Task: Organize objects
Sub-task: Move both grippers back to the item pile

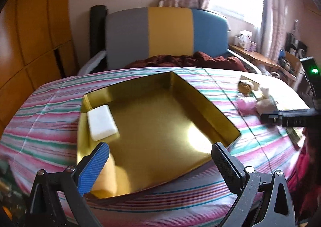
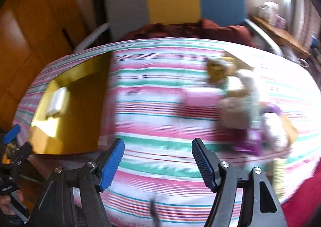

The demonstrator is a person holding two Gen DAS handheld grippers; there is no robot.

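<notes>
While the gold tin tray sits flat on the striped bedsheet, the left gripper hangs just over its near rim, jaws spread wide and gripping nothing. Inside the tray, one white rectangular block lies against the far-left wall, ahead of the blue left pad; the rest of the tray floor is bare, glaring metal. Over on the right, the small toys are heaped in a loose pile: a tan-headed figure, something white and plush, pink and purple bits, all too smeared to sort out. They sit ahead and to the right of the right gripper, well apart from its tips, and those jaws are spread too, nothing between them but stripes. Between tray and pile runs a broad band of open sheet. A yellowish printed item lies near the sheet's right edge, just beside the right finger. Beyond the sheet, a rumpled maroon blanket and a grey, yellow and blue headboard.
</notes>
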